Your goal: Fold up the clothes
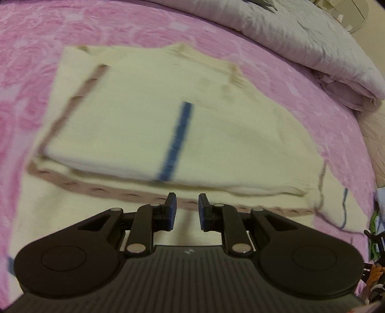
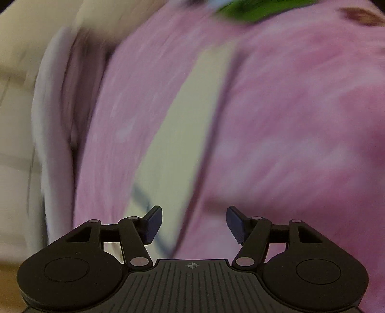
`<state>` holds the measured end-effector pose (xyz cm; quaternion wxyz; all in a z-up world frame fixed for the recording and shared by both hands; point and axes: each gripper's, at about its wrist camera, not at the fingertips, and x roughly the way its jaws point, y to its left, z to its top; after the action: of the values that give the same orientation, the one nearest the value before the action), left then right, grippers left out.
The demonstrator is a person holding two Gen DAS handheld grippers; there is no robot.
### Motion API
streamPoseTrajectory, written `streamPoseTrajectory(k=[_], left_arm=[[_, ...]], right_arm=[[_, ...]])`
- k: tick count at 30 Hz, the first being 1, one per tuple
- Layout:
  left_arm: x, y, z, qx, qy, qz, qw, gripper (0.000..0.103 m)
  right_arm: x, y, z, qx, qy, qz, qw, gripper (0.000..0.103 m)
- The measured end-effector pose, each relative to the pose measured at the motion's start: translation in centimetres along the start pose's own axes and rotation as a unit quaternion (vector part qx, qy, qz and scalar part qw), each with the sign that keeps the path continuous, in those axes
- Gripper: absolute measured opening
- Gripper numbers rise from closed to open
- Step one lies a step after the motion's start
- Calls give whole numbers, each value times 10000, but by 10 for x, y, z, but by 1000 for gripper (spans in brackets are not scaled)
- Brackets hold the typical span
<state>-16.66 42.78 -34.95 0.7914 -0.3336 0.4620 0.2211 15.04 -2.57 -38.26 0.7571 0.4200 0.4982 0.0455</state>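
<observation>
Left wrist view: left gripper (image 1: 187, 209) jaws parted by a narrow gap, nothing between them. Just ahead lies the folded cream knit garment with a blue stripe and mauve trim (image 1: 154, 134) on the pink floral bedspread (image 1: 48, 31); edges motion-blurred. Grey quilted blanket (image 1: 300, 36) far right, partly cut off.

Right wrist view: right gripper (image 2: 194, 225) jaws spread wide, empty. Heavy blur; only a cream strip of the garment runs ahead between the jaws over pink. Green smear (image 2: 259, 9) at top, unidentifiable.

cream knit garment (image 1: 134, 125) soft matt, pink bedspread (image 1: 276, 79) textured cloth, tool (image 1: 187, 211) matt blk plastic
</observation>
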Motion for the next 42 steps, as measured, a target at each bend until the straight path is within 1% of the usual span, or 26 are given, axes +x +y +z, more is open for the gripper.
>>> streamPoseTrajectory(k=[2, 6, 7, 11, 12, 13, 14, 15, 17, 18, 19, 20, 21, 23, 24, 26, 28, 29, 31, 33, 34, 36, 37, 39, 40, 42], left_arm=[[5, -18, -5, 112, 45, -89, 9999, 14], [8, -32, -6, 118, 28, -71, 9999, 14], [9, -35, -6, 120, 24, -67, 9999, 14], [10, -45, -5, 111, -14, -42, 9999, 14], [8, -45, -3, 99, -39, -31, 9999, 14], [6, -45, -2, 87, -63, -20, 9999, 14], [5, -44, -1, 76, -87, -8, 9999, 14], [2, -43, 0, 79, -104, 14, 9999, 14], [-3, -37, 3, 40, -141, 16, 9999, 14], [-6, -33, 3, 3, -167, 8, 9999, 14], [-9, -29, 3, -35, -192, 1, 9998, 14], [-13, -24, 2, -89, -219, -12, 9997, 14], [-17, -20, 1, -145, -244, -24, 9996, 14], [-24, -9, -2, -305, -260, -25, 9992, 14], [-27, -2, -5, -409, -255, -22, 9988, 14], [-35, 10, -12, -605, -243, -20, 9979, 14], [-41, 24, -20, -779, -219, -6, 9967, 14], [-43, 30, -24, -853, -194, 2, 9962, 14], [-46, 41, -31, -989, -124, -10, 9950, 14], [-44, 46, -39, -1098, -36, -100, 9939, 15], [-42, 46, -42, -1145, 9, -168, 9933, 16], [-38, 46, -50, -1237, 99, -304, 9918, 17], [-36, 46, -53, -1283, 141, -378, 9909, 17], [-27, 36, -56, -1376, 146, -681, 9880, 22], [-21, 31, -55, -1475, 140, -811, 9856, 26], [-8, 20, -50, -1672, 112, -1090, 9798, 27]], right_arm=[[-5, -13, 23, 182, -152, 40, 9997, 64], [5, -25, 54, 240, -133, 129, 9995, 64], [9, -25, 57, 222, -103, 174, 9995, 61], [24, -24, 64, 118, -16, 344, 9993, 60], [26, -25, 66, 95, -11, 322, 9994, 57], [27, -27, 69, 63, -10, 276, 9996, 38], [29, -28, 71, 18, 3, 177, 9998, 22], [32, -27, 71, -31, 13, 72, 10000, 10], [35, -16, 70, -239, -19, -102, 9997, 9], [34, -2, 66, -629, -99, -253, 9977, 8], [30, 20, 58, -1214, -225, -349, 9917, 7], [24, 45, 47, -1872, -367, -382, 9809, 7], [16, 73, 30, -2581, -488, -302, 9644, 7], [-5, 121, -17, -3810, -580, 90, 9227, 7], [-17, 141, -48, -4362, -520, 380, 8976, 7], [-37, 166, -116, -5230, -182, 912, 8472, 7], [-47, 172, -177, -5817, 458, 1186, 8034, 8], [-45, 169, -205, -6064, 876, 1118, 7824, 8], [-35, 152, -259, -6485, 1753, 654, 7379, 9], [-31, 124, -288, -6696, 2285, 304, 7061, 9], [-29, 112, -295, -6743, 2471, 166, 6957, 9], [-23, 97, -288, -6669, 2686, -81, 6950, 9], [-20, 92, -280, -6565, 2741, -198, 7024, 9], [-16, 83, -256, -6213, 2730, -430, 7332, 9], [-17, 77, -243, -5994, 2707, -524, 7515, 9], [-17, 73, -219, -5432, 2687, -588, 7933, 9]])
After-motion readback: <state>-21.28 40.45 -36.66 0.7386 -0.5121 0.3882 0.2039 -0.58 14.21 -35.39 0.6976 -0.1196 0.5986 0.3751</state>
